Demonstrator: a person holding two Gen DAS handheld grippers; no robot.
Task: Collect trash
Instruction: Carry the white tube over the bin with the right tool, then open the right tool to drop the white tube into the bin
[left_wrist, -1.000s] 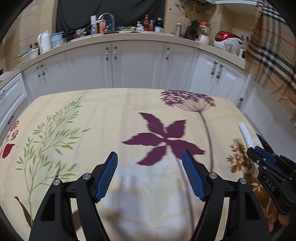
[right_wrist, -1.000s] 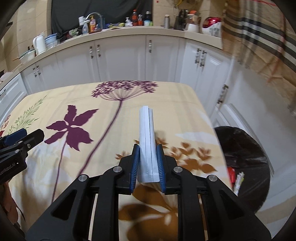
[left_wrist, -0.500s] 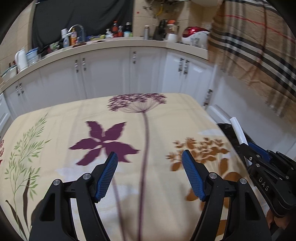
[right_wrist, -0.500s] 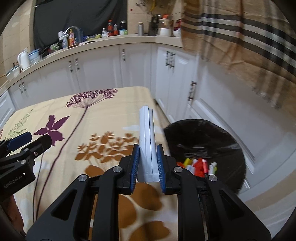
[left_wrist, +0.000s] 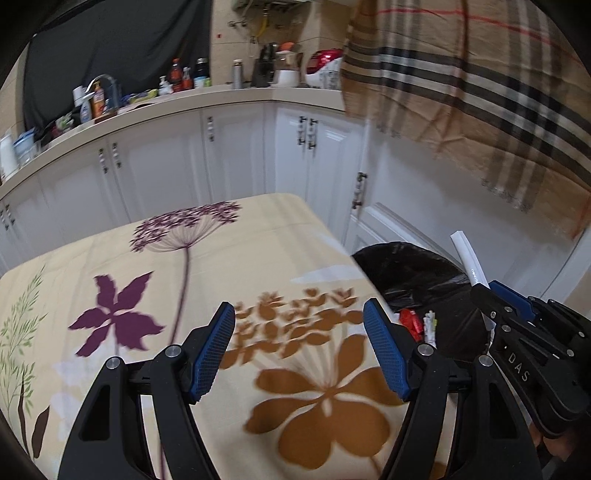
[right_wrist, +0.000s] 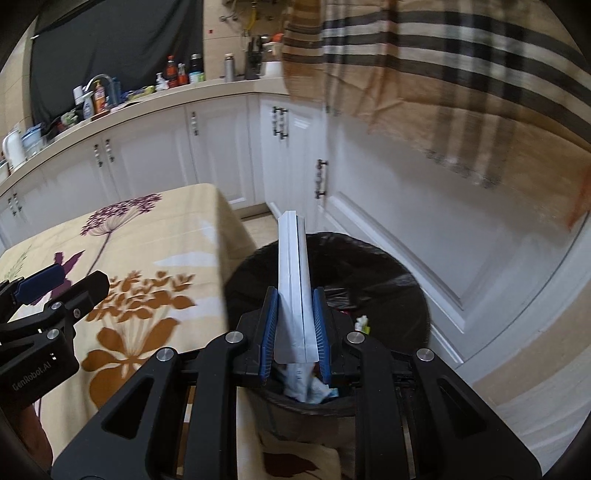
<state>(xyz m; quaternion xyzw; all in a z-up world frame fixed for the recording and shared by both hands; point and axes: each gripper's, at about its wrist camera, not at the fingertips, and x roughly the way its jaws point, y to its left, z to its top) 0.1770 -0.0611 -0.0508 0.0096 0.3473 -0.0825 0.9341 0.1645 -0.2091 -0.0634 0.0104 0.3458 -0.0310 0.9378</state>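
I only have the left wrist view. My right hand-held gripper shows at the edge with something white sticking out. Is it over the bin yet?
Observer: Yes. In the right wrist view the right hand-held gripper hangs above the black-lined trash bin, whose opening lies under the fingers.
Operator: What exactly is the white thing?
Observer: A flat folded white paper packet, clamped between both blue pads and pointing forward over the bin.
Operator: Anything in the bin under it?
Observer: White crumpled trash lies right below the jaws, which your view hides behind the gripper body.
Operator: And my left one?
Observer: The left hand-held gripper sits off to the side above the floral tablecloth, not over the bin.
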